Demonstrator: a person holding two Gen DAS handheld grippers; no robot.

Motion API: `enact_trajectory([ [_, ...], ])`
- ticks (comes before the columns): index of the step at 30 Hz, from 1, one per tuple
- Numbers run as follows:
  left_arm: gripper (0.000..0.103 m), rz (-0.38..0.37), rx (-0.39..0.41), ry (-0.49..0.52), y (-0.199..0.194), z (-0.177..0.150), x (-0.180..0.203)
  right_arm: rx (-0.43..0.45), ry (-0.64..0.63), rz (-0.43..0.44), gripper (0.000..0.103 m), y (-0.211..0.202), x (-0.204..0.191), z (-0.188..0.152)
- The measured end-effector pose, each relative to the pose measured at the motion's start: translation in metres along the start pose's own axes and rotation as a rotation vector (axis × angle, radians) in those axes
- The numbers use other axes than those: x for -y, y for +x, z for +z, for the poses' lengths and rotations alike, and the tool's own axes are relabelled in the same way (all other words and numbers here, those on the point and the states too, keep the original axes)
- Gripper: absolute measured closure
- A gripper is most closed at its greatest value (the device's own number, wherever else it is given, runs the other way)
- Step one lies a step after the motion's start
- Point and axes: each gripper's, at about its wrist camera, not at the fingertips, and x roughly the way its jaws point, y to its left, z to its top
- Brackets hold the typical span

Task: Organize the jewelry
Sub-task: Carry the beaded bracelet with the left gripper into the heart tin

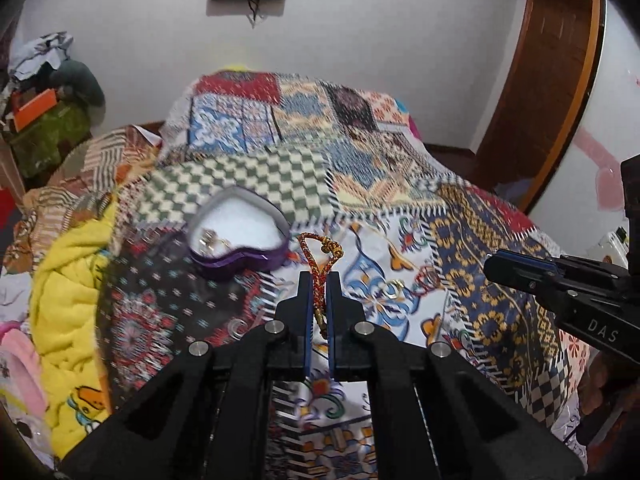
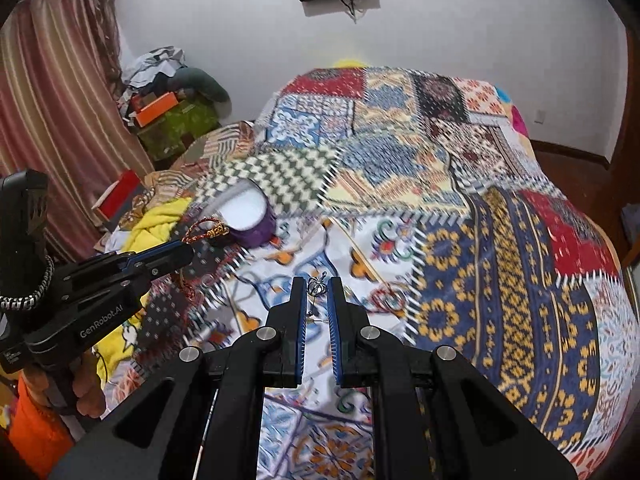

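Observation:
My left gripper (image 1: 319,276) is shut on a red and gold braided bracelet (image 1: 316,258), whose loop sticks out ahead of the fingertips, above the bed. A purple heart-shaped jewelry box (image 1: 236,236) with white lining lies open just ahead to the left, with gold pieces (image 1: 210,240) inside. My right gripper (image 2: 318,282) holds a small silver piece of jewelry (image 2: 317,287) between its fingertips, with a narrow gap between the jaws. In the right wrist view the left gripper (image 2: 188,250) with the bracelet (image 2: 206,232) is at left, near the box (image 2: 256,216).
A patchwork quilt (image 1: 380,184) covers the bed. A yellow blanket (image 1: 68,292) lies bunched at left. Clutter and an orange box (image 1: 34,110) sit in the far left corner. A wooden door frame (image 1: 552,80) stands at right. A gold ring (image 1: 394,286) lies on the quilt.

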Motion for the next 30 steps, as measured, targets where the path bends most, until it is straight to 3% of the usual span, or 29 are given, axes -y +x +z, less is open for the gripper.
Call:
enact_trajectory([
  [10,0.099,0.050,0.099,-0.030,-0.021,0.025,-0.027,0.057,-0.081,0.040,0.094,0.006,-0.033,0.031],
  [18,0.099,0.087,0.151,-0.026,-0.025,0.042,-0.046,0.052,-0.121,0.078,0.094,0.024,-0.049,0.045],
  [30,0.099,0.096,0.126,-0.053,0.007,0.054,-0.078,0.025,-0.170,0.114,0.094,0.071,-0.066,0.072],
])
